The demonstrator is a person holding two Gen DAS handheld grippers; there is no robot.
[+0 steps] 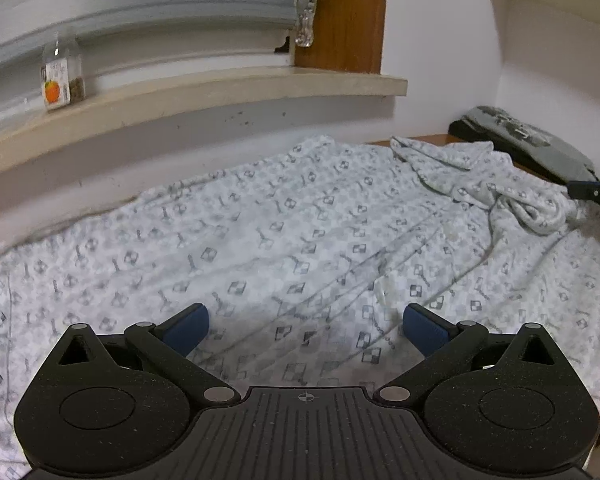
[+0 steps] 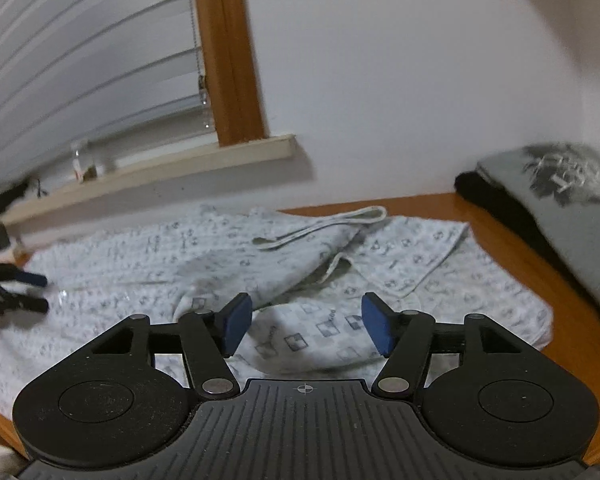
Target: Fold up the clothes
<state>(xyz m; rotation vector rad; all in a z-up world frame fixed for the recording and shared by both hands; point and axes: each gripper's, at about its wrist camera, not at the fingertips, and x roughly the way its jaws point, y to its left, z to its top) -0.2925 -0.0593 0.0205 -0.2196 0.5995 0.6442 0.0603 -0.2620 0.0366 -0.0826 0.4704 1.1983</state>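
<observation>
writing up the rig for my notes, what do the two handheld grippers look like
Both match: the left gripper and right gripper are matte, speckled black plastic, each with two round housings, angled link arms with silver pivot pins, blue pads on the fingers, and a ribbed centre plate bearing a small crosshair mark. No cables or sleeves show.

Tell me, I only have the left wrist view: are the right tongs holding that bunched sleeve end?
Observer: No. The right tongs are open, a fold of the patterned garment lying between the pads, not pinched.
Operator: What's under the garment at that end?
Observer: An orange wooden tabletop.
Operator: Anything else there?
Observer: A grey printed garment on something black, past the corner.
</observation>
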